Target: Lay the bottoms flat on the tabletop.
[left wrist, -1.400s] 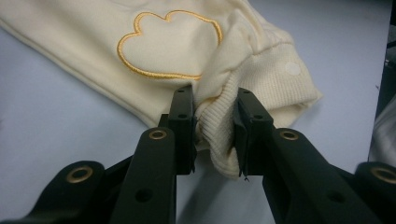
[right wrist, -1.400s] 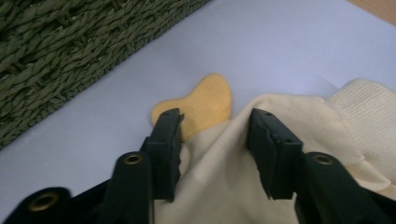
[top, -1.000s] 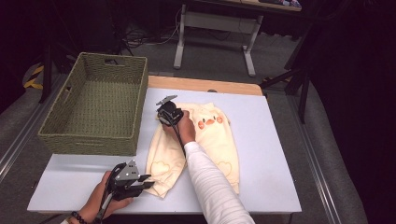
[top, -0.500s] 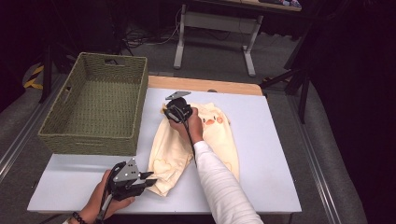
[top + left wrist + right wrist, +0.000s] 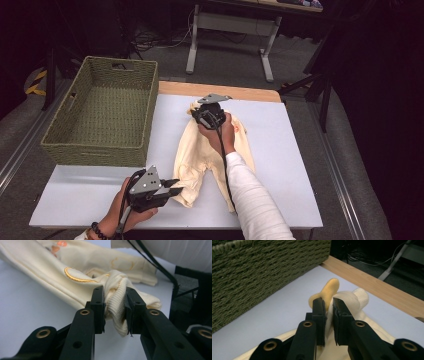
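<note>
The left claw (image 5: 113, 307) pinches a ribbed cuff of the cream garment (image 5: 200, 150) near the counter's (image 5: 280, 150) front edge; the right claw (image 5: 329, 307) clamps the bunched waistband toward the far edge, apparently to lift it stretched between them toward the wicker basket (image 5: 102, 120) on the left.

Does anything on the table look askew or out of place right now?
Nothing is spilled or damaged. The cream garment lies rumpled and skewed across the table, pinched at opposite ends by the left gripper and right gripper.
</note>
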A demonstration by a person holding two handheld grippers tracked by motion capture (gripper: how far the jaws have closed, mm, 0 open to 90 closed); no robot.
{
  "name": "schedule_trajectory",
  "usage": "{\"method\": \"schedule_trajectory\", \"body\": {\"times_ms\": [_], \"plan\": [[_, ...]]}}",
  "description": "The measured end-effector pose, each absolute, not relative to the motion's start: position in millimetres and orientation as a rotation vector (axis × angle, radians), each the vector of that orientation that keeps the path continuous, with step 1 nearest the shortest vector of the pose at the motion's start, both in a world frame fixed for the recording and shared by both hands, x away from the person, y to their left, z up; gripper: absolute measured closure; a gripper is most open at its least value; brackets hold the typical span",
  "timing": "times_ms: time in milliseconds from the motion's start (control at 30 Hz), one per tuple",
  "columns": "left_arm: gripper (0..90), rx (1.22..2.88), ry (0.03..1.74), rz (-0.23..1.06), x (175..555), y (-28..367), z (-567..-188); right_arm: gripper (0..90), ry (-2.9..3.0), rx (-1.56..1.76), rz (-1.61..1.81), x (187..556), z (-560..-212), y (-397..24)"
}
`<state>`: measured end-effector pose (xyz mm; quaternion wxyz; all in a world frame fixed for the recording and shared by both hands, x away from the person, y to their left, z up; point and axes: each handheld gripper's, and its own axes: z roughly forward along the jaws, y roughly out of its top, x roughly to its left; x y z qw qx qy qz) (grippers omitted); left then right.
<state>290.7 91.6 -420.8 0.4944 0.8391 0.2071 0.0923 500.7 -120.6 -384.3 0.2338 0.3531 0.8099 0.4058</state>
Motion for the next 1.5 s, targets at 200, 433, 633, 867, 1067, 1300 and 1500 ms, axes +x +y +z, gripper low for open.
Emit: {"method": "schedule_trajectory", "body": {"times_ms": [200,433,633,867,1067,1300,1500], "plan": [[72.4,2.015,0.417,0.208,297.2,60.4,-410.5,81.6,2.163,1.024,1.149,499.1,-376.1,-156.8],[72.4,2.013,0.346,0.178,306.4,21.8,-402.8,81.6,2.104,1.084,1.142,496.8,-371.1,-194.6],[72.1,2.052,0.291,0.147,314.2,-14.5,-401.1,81.6,2.08,1.105,1.108,495.5,-370.2,-224.1],[70.3,2.094,0.247,0.136,318.5,-45.6,-409.0,81.5,2.063,1.16,1.103,497.2,-380.7,-252.2],[53.1,2.06,0.274,0.107,323.6,-46.9,-411.3,80.4,2.063,1.195,1.072,499.9,-396.0,-264.6],[32.6,2.014,0.329,0.257,322.6,-10.6,-394.6,71.8,2.028,1.274,1.031,499.7,-404.5,-285.4],[32.9,2.061,0.444,0.328,346.4,20.8,-407.6,64.5,2.045,1.222,1.013,476.4,-405.1,-294.5]]}}
